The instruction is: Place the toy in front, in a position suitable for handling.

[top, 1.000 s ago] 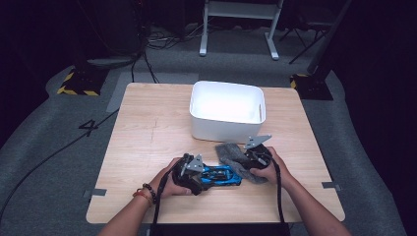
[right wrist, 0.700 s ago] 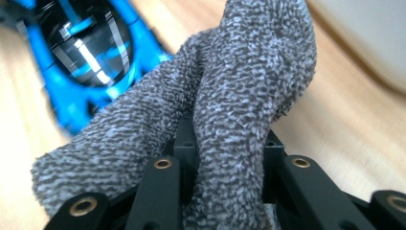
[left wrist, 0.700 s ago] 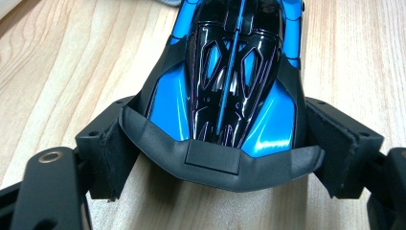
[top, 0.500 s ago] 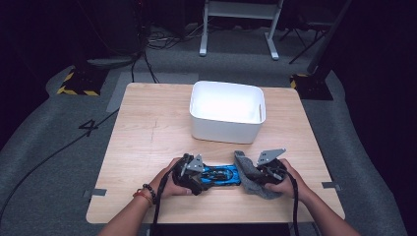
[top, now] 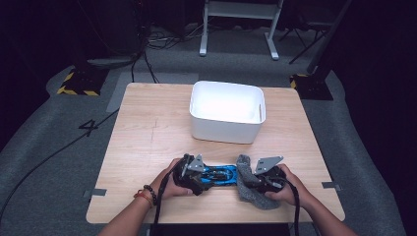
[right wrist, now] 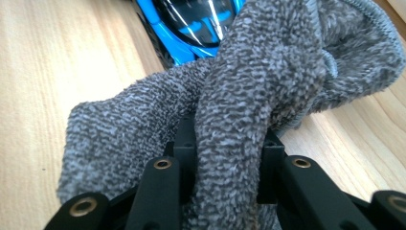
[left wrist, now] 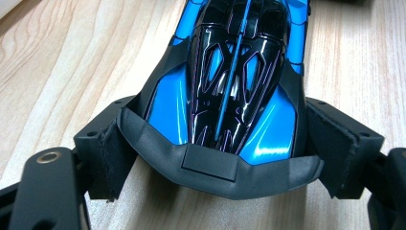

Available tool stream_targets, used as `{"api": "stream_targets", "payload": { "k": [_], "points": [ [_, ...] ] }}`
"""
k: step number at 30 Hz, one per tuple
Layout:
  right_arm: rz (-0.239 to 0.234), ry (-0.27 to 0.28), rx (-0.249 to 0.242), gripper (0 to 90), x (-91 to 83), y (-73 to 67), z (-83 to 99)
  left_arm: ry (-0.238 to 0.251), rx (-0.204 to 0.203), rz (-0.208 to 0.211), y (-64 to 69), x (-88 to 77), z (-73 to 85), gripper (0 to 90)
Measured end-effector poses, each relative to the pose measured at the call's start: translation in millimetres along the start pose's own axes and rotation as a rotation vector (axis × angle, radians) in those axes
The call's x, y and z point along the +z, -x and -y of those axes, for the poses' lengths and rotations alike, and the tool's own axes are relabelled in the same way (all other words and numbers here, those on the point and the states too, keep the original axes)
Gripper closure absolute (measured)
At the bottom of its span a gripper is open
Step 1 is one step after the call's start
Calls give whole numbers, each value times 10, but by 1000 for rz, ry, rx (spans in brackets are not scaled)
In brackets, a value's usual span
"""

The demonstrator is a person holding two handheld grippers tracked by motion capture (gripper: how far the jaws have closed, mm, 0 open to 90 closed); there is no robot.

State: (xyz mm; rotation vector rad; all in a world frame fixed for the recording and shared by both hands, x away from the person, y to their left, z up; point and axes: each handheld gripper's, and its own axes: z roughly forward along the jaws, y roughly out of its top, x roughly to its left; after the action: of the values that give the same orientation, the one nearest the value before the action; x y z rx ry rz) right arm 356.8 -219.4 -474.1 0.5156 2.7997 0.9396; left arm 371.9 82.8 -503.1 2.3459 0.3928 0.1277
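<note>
Toy car (left wrist: 239, 86) clamped in left jaws; right jaws pinch grey cloth (right wrist: 239, 96) against it.

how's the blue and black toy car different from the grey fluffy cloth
The blue and black toy car is glossy, hard and streamlined; the grey fluffy cloth is matte, soft and bunched. The car lies flat on the wooden table, clamped in the left gripper; the cloth hangs crumpled from the right gripper. Each is gripped.

White bin (top: 227, 129) on wood table (top: 147, 142) (grey floor w/ cables (top: 49, 157) beyond).
</note>
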Motion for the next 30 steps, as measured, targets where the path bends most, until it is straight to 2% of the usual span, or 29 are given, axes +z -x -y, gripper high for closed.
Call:
{"api": "stream_targets", "payload": {
  "k": [1,2,3,5,6,7,9,11,14,15,17,18,19,20,21,22,23,24,25,26,30],
  "points": [
    [3,8,-8,701,-2,-13,-6,-4,2,1,-4,-4,0,198],
    [-2,29,-36,702,-11,-44,-29,-7,0,3,-7,-7,-1,198],
    [-2,29,-36,702,-11,-44,-29,-8,0,5,-11,-11,2,198],
    [18,38,-57,690,-10,-77,-57,-11,-7,5,-18,-25,6,197],
    [33,57,-57,584,-2,-67,-59,-13,-23,4,-16,-34,9,195],
    [33,57,-57,584,-2,-67,-59,-14,-31,4,-14,-44,13,195],
    [46,40,-27,523,49,-6,-16,-20,-48,11,-22,-78,30,199],
    [58,37,-22,508,70,23,12,4,-76,20,-32,-138,48,207],
    [64,40,-12,498,71,47,17,41,-80,5,-21,-243,67,213],
    [67,38,-2,480,79,66,23,75,-86,6,-31,-328,73,221],
    [72,40,14,424,82,85,30,85,-93,-5,-40,-365,75,216],
    [79,41,14,409,75,95,32,90,-96,-23,-52,-400,76,256],
    [79,41,14,409,75,95,32,102,-108,-53,-63,-428,81,256],
    [89,49,14,417,46,103,31,108,-123,-78,-82,-446,89,321],
    [89,49,14,417,46,103,31,113,-137,-74,-100,-454,100,321],
    [96,59,7,467,17,100,26,110,-135,-82,-111,-454,105,327],
    [89,91,-4,553,-43,100,18,111,-141,-80,-116,-454,104,333],
    [89,91,-4,553,-43,100,18,115,-144,-79,-121,-456,98,333],
    [75,101,-12,631,-59,91,15,111,-150,-99,-124,-455,89,339],
    [75,101,-12,631,-59,91,15,109,-154,-118,-133,-449,82,339],
    [54,91,-61,712,-34,17,-5,104,-199,-119,-184,-409,100,418]
  ]
}}
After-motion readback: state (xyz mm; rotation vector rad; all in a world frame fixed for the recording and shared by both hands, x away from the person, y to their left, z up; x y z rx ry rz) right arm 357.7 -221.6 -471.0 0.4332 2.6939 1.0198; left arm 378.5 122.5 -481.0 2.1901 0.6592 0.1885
